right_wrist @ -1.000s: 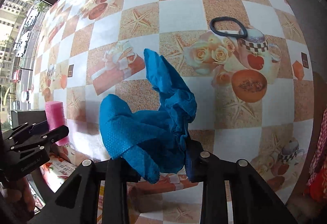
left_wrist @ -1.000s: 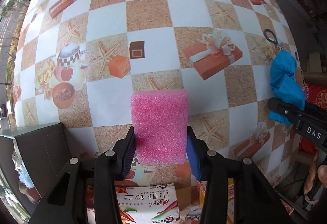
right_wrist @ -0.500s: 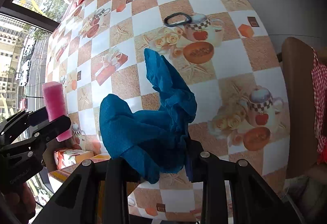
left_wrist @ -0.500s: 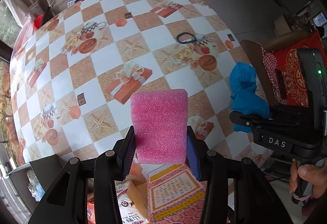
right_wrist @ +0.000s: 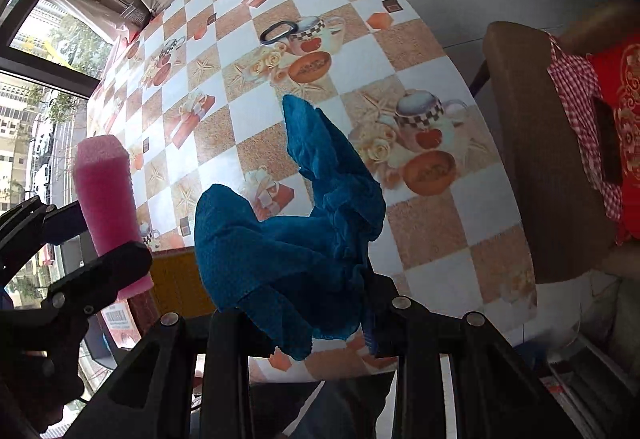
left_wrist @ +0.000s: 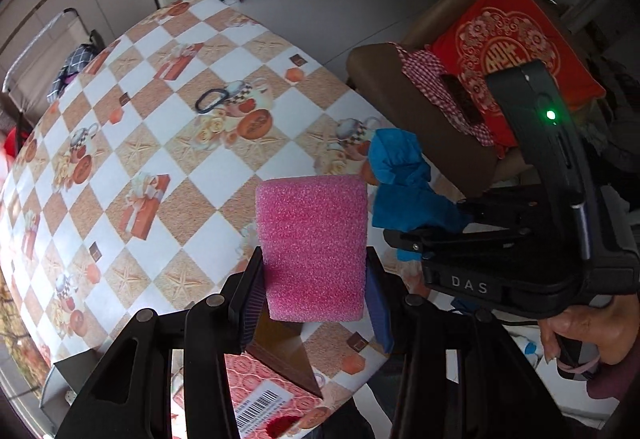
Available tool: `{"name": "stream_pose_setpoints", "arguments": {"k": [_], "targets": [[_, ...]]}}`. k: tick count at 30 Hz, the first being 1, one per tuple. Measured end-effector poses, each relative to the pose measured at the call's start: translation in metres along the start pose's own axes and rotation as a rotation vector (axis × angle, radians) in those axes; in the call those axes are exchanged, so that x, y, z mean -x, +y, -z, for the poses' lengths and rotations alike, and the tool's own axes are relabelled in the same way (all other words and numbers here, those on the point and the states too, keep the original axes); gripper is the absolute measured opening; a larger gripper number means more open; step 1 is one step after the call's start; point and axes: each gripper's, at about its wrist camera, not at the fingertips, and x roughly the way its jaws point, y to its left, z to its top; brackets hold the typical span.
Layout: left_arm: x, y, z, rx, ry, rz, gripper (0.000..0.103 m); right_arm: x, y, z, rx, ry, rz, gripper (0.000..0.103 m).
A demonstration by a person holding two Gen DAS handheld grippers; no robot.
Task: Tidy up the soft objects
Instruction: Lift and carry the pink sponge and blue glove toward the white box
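Observation:
My left gripper [left_wrist: 314, 295] is shut on a pink sponge [left_wrist: 314, 245] and holds it high above the near edge of the checked table [left_wrist: 172, 167]. My right gripper [right_wrist: 298, 319] is shut on a crumpled blue cloth [right_wrist: 296, 235], also held above the table's near edge. The cloth also shows in the left wrist view [left_wrist: 404, 191], just right of the sponge. The sponge also shows in the right wrist view [right_wrist: 106, 207], at the left.
A black hair tie [right_wrist: 279, 32] lies on the table's far part. A red printed box with an open flap [left_wrist: 276, 371] sits under the left gripper. A brown chair [right_wrist: 540, 167] with a red cushion [left_wrist: 512, 47] stands right of the table.
Both grippers have risen and pulled back from the table, each keeping its object. The views now take in the table's edge, the chair and the floor.

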Motion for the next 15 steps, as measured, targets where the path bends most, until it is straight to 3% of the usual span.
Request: {"name": "stream_pose_setpoints", "arguments": {"k": [15], "targets": [[0.009, -0.071, 0.049, -0.265, 0.036, 0.101, 0.049, 0.013, -0.018, 0.079, -0.108, 0.025, 0.036, 0.032]]}}
